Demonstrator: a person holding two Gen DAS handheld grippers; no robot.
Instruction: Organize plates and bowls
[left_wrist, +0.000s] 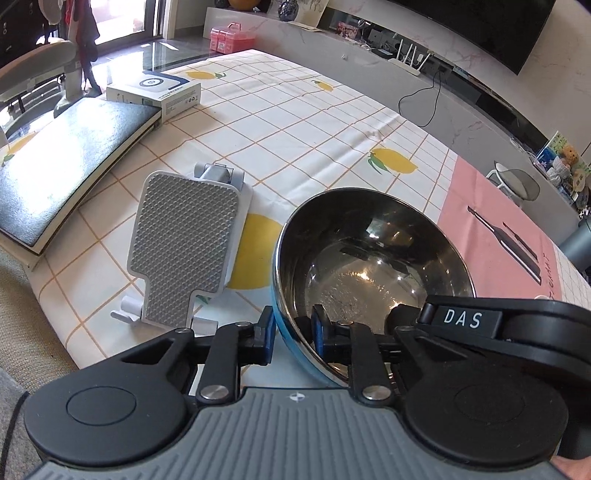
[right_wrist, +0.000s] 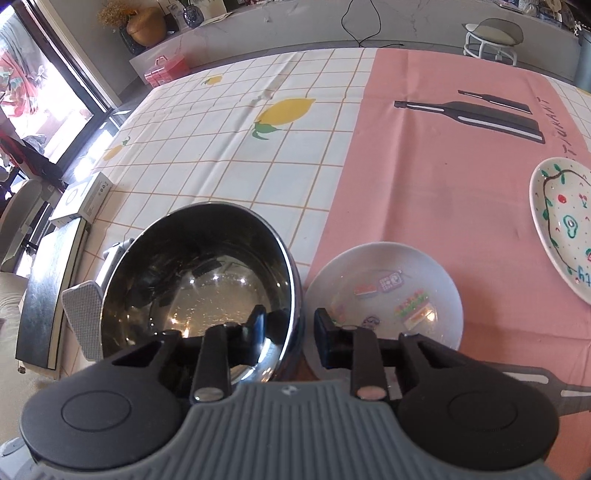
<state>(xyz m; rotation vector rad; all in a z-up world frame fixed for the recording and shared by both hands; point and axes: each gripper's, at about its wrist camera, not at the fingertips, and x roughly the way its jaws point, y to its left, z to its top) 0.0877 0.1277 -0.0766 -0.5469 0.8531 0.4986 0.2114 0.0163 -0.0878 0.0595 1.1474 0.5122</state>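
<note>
A steel bowl (left_wrist: 373, 258) with a blue outside stands on the tablecloth. In the left wrist view my left gripper (left_wrist: 291, 330) is shut on its near left rim, one pad outside the blue wall and one inside. The right gripper's black body (left_wrist: 480, 321) reaches over the bowl's near right rim. In the right wrist view my right gripper (right_wrist: 290, 325) is shut on the right rim of the bowl (right_wrist: 199, 273), its left finger inside. A small white dish (right_wrist: 388, 288) with printed pictures sits just right of the bowl. A white heart-patterned plate (right_wrist: 561, 229) lies at the far right.
A grey phone stand (left_wrist: 184, 251) leans just left of the bowl. A dark-covered book (left_wrist: 62, 166) and a white box (left_wrist: 155, 90) lie at the table's left edge. The cloth (right_wrist: 424, 155) is lemon-checked on the left and pink on the right. A stool (right_wrist: 491, 37) stands beyond the table.
</note>
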